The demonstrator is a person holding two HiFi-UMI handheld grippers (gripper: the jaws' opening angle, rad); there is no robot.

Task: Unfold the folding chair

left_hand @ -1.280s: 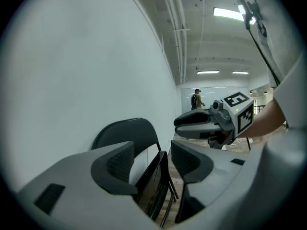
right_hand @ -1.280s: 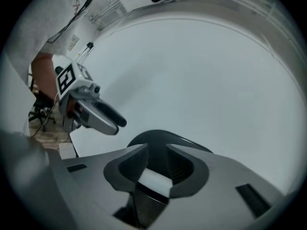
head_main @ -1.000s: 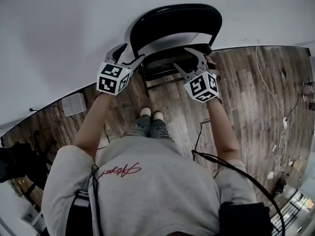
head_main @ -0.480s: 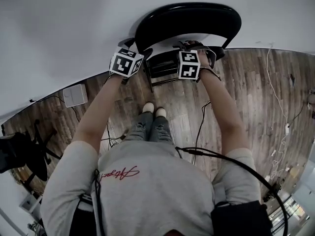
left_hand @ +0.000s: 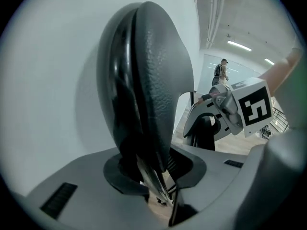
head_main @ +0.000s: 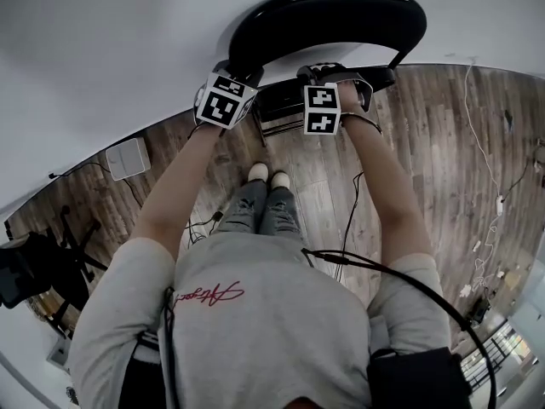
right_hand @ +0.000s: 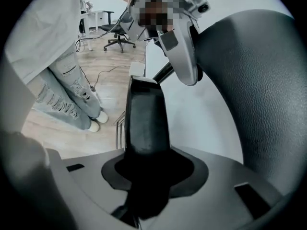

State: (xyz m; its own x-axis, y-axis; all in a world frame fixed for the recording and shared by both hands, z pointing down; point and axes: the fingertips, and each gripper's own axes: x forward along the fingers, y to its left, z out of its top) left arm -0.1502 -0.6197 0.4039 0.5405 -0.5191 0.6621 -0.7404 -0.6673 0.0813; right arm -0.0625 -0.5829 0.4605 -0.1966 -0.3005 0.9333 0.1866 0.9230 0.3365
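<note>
A folded black chair leans upright against the white wall, its padded backrest (head_main: 328, 20) above the tucked-up seat (head_main: 285, 99). My left gripper (head_main: 241, 70) has the backrest's left edge (left_hand: 148, 80) between its closing jaws, and the padding fills the gap there. My right gripper (head_main: 329, 75) is closing on the upper edge of the seat (right_hand: 146, 123), which fills its jaws; the backrest (right_hand: 254, 80) curves past on the right. Each gripper shows in the other's view: the right gripper (left_hand: 225, 111) and the left gripper (right_hand: 184, 51).
The white wall (head_main: 128, 41) stands right behind the chair. The person's feet (head_main: 264, 175) are on the wooden floor just in front of it. A white box (head_main: 128, 158) lies at the left and cables (head_main: 490, 194) run at the right. An office chair (right_hand: 117, 30) stands further off.
Both grippers have gone from open in front of the chair down onto it. The left now has the backrest's edge in its jaws, the right the seat's edge.
</note>
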